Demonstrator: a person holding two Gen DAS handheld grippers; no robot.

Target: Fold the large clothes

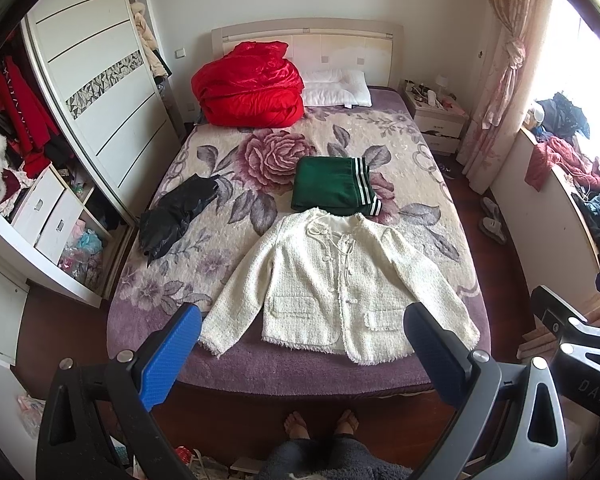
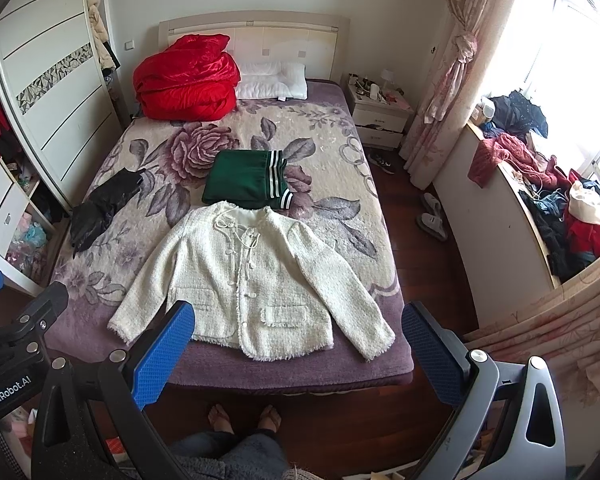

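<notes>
A cream tweed jacket (image 1: 340,284) lies spread flat, front up with sleeves out, at the foot of the bed (image 1: 300,372); it also shows in the right wrist view (image 2: 256,276). A folded green garment with white stripes (image 1: 334,186) lies just beyond its collar, also in the right wrist view (image 2: 246,180). A crumpled black garment (image 1: 176,216) lies at the bed's left side. My left gripper (image 1: 302,320) is open and empty, held above the bed's foot edge. My right gripper (image 2: 298,318) is open and empty, to its right.
A red quilt (image 1: 252,84) and white pillow (image 1: 336,88) sit at the headboard. An open wardrobe (image 1: 40,184) stands left. A nightstand (image 1: 436,120), curtain and a clothes-piled sill (image 2: 560,216) are right. Slippers (image 2: 432,216) lie on the floor. The person's feet (image 1: 320,426) stand at the bed's foot.
</notes>
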